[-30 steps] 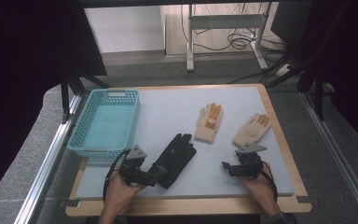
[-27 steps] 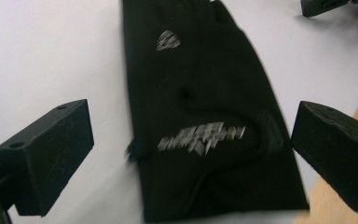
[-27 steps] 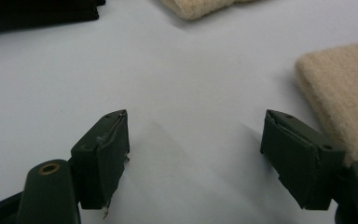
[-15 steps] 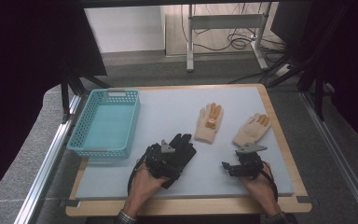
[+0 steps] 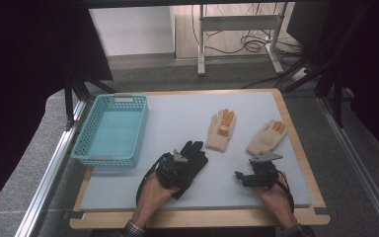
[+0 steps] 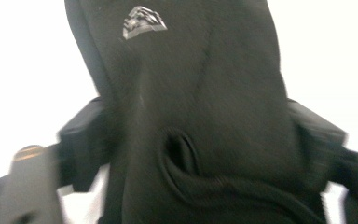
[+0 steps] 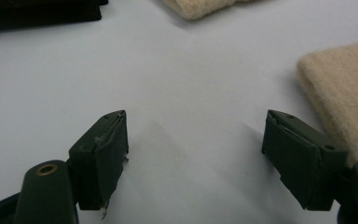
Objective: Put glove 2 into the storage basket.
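Observation:
A black glove (image 5: 193, 149) lies on the pale mat, fingers pointing away from me. My left gripper (image 5: 179, 162) is over its cuff end. In the left gripper view the glove (image 6: 191, 70) runs up between the two jaws of the left gripper (image 6: 198, 140). The jaws have just been closing, press its sides, and the cuff is puckered. My right gripper (image 5: 254, 169) rests low on the mat, open (image 7: 196, 144), with bare mat between its jaws. Two beige gloves with orange fingertips lie further away: one mid-table (image 5: 221, 131), one to the right (image 5: 266, 137), its cuff (image 7: 345, 93) beside the right jaw.
A turquoise plastic basket (image 5: 123, 98) stands at the left of the mat (image 5: 177, 111). The mat lies on a wooden board (image 5: 321, 202) with metal rails on both sides. A table frame and cables are on the floor beyond.
My left hand has moved right from beside the black glove onto its cuff end, and the jaws have come in against the glove. The right hand has stayed where it was.

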Motion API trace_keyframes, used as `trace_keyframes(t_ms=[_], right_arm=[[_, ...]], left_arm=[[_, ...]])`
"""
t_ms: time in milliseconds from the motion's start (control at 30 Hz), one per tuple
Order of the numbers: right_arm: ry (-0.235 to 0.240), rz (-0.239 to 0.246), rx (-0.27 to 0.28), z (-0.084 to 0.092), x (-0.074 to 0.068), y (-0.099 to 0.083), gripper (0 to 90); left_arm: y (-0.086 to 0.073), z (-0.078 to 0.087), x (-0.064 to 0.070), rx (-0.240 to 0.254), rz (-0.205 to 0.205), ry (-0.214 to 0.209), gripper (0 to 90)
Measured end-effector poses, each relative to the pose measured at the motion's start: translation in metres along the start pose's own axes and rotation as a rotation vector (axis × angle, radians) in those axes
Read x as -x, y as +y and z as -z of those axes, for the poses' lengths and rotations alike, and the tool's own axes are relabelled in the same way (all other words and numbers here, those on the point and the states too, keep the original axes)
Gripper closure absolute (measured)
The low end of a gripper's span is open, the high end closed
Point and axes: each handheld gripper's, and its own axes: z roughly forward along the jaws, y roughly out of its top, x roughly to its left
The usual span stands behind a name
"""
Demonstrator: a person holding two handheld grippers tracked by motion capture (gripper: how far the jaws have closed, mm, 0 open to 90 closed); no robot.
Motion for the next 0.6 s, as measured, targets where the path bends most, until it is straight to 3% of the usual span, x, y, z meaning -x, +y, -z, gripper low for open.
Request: trace_keyframes(t_ms=[167,233,600], right_arm=[[0.0,0.001,0.0,0.0,0.0,0.0,22.0],[0.0,0.001,0.0,0.0,0.0,0.0,22.0],[-0.001,0.001,0.0,0.0,0.0,0.0,22.0]], left_arm=[[0.001,0.005,-0.004,0.008,0.001,0.001,54.6],[0.001,0.007,-0.008,0.017,0.015,-0.02,59.5],[0.016,0.026,-0.025,0.046,0.035,-0.002,64.0]])
